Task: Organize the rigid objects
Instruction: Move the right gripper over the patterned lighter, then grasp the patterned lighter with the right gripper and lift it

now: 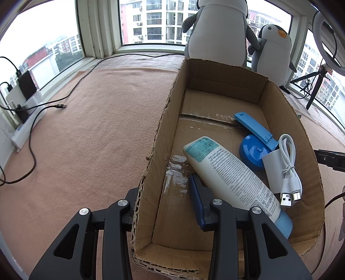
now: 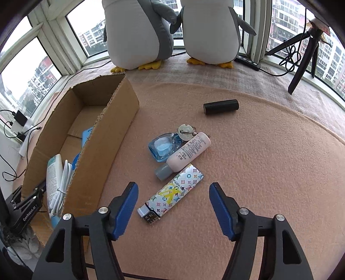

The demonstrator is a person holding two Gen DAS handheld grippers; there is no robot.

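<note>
Pink surface point(image 2: 248, 172): right claw point(image 2: 173, 206) spread wide over lighter point(image 2: 170, 192) at lower center; left claw point(image 1: 166, 206) grips cardboard box point(image 1: 151, 155) wall.

I am in a high-rise home's bay window nook: plush penguins point(image 2: 138, 32) at twelve o'clock, apartment blocks point(image 1: 155, 19) outside, blanket point(image 2: 248, 161) underneath.

A white lighter point(image 2: 171, 192) bears multicoloured monograms, beside a pink bottle point(image 2: 188, 153), black cylinder point(image 2: 221, 106) and brown box point(image 2: 112, 129).

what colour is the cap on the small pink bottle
Grey: the cap on the pink bottle shows best in the right wrist view.
</note>
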